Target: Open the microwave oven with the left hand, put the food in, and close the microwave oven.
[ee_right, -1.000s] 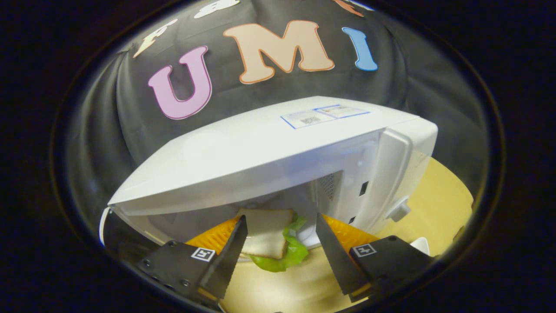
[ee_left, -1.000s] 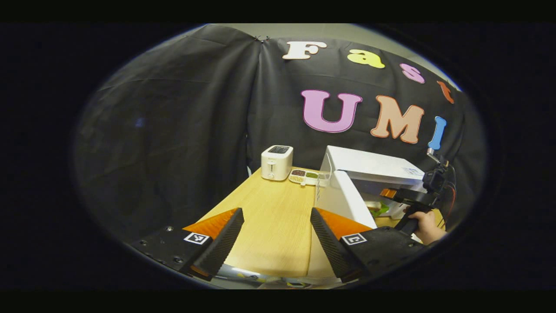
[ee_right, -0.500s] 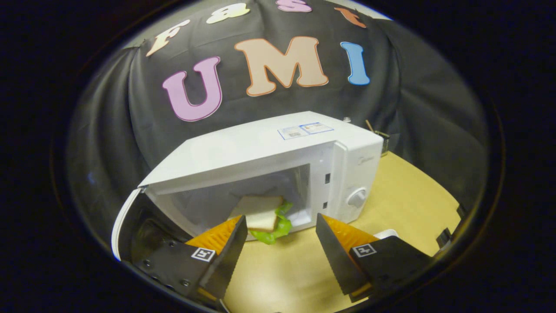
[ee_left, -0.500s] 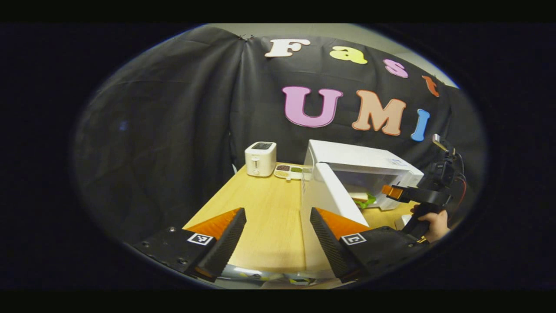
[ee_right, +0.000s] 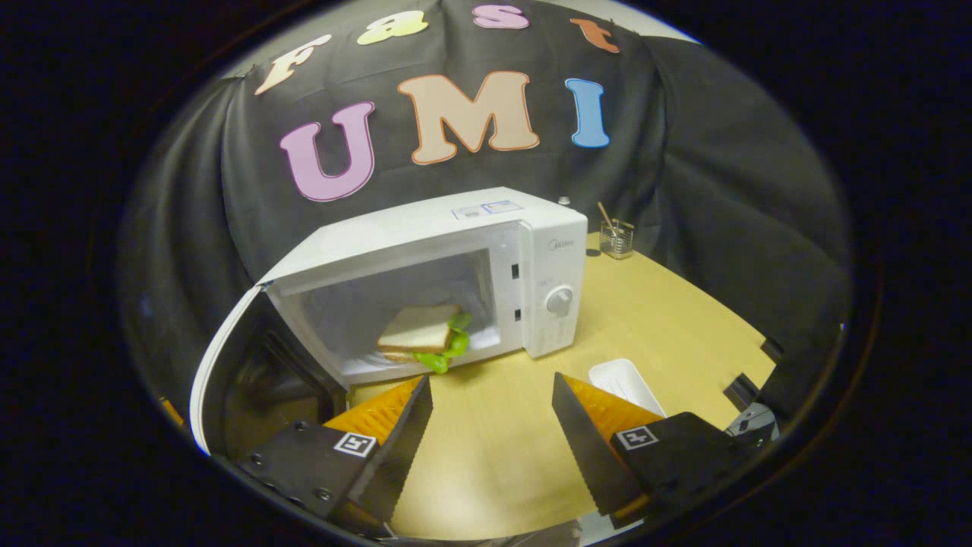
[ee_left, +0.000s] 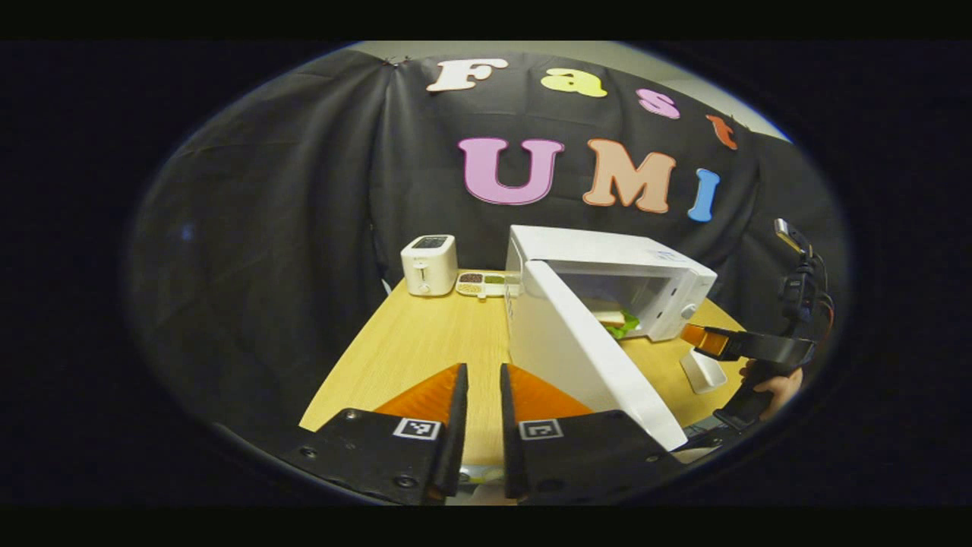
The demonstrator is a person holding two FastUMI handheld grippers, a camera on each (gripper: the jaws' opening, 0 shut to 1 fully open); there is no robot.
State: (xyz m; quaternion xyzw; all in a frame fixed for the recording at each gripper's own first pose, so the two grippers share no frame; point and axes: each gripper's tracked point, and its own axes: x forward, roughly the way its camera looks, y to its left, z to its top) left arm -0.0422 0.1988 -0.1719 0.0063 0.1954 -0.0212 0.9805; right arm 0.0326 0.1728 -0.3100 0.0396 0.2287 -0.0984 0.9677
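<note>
- Right gripper: fingers spread wide, holding nothing. Over the last second it had drawn back from the mouth of the microwave to a place above the counter, well apart from the food. In the left gripper view it showed at the counter's right edge, carried by a hand.
- Sandwich: white bread with green lettuce, lying inside the microwave chamber near its front lip, touched by neither gripper. A second ago it sat just between the right gripper's fingers; now it lay well beyond them. Judged as placed, so the put-in step looked done.
- Microwave door: swung wide open on its left hinge, its free edge reaching toward the counter's front edge, just beside the left gripper.
- Left gripper: fingers drawn nearly together with a thin gap between them, pinching nothing; half a second ago they were spread. It sat low at the counter's front edge, left of the door's outer face.
- Small white tray: empty, on the counter in front of the microwave's dial side.
- Toaster: at the counter's far left corner, untouched.
- Remaining work, as judged: closing the door. The narrowed left gripper seemed readied to push the door's outer face.
</note>
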